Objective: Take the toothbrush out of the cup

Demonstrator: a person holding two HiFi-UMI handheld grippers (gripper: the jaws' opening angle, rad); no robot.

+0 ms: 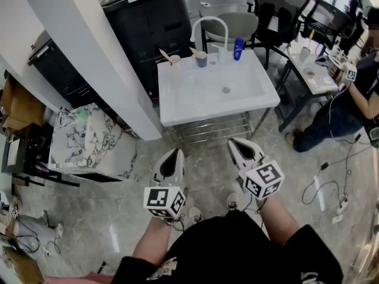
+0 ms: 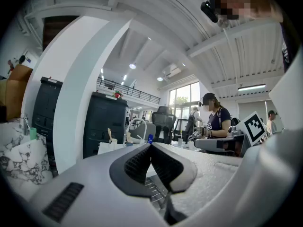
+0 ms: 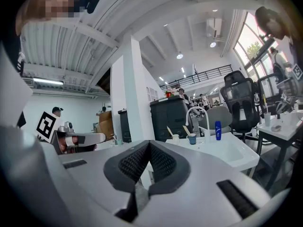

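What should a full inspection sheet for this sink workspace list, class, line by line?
Surface: white sink, basin bare.
Job's things: blue cup and white cup on the back edge, toothbrushes standing in them.
Clutter: blue bottle beside the tap.
Grippers: left tool and right tool both shut, empty, short of the sink.
Cables: loose cables on the floor at right.
Surroundings: black cabinet, white pillar, office chair, seated person.

No legible txt or labels.
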